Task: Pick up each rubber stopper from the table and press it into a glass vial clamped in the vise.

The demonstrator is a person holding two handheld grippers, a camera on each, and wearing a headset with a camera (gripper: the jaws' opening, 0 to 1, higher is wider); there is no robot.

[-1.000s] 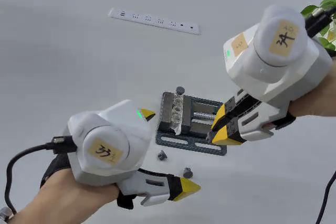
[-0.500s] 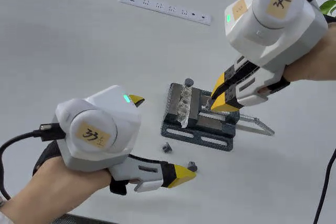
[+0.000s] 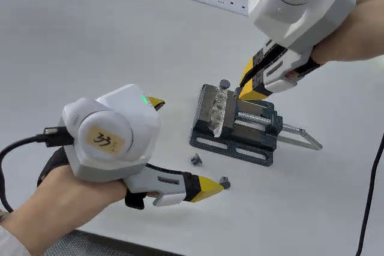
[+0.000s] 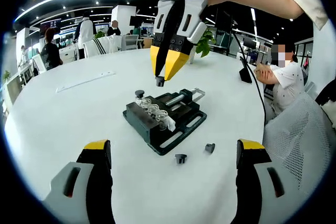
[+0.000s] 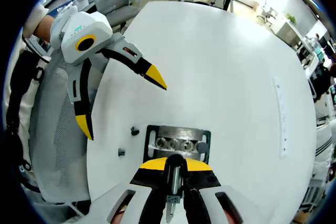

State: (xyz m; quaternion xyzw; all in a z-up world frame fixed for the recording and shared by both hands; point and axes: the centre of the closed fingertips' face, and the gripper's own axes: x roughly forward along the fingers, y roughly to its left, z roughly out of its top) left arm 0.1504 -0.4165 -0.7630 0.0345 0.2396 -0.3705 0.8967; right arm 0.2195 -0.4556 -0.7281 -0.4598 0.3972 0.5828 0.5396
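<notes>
In the head view, the right tongs [image 3: 243, 92] are held just above the far end of the vise [image 3: 240, 139], pressed together on a small dark rubber stopper [image 3: 238, 90]. They are beside the row of glass vials [image 3: 218, 109] clamped between the vise's blocks. The end vial [image 3: 224, 90] at the far end of that row is already capped by a stopper. The left tongs [image 3: 186, 145] are spread wide and held low over the worktop [image 3: 90, 40], and two loose stoppers [image 3: 195, 159] lie near them, one just beside the lower tip. In the left gripper view, the rubber stopper [image 4: 160, 81] is seen pinched at the tips of the right tongs, poised over the vise and apart from the vials, three of which are open. In the right gripper view, the stopper [image 5: 175, 159] is seen between the closed tips, with the open vial mouths just ahead. The step in hand is judged to be the carrying of a stopper to an open vial. For the next move, the stopper must be lined up over one open mouth, lowered and pressed straight down; the two loose stoppers are left to be picked up afterwards.
</notes>
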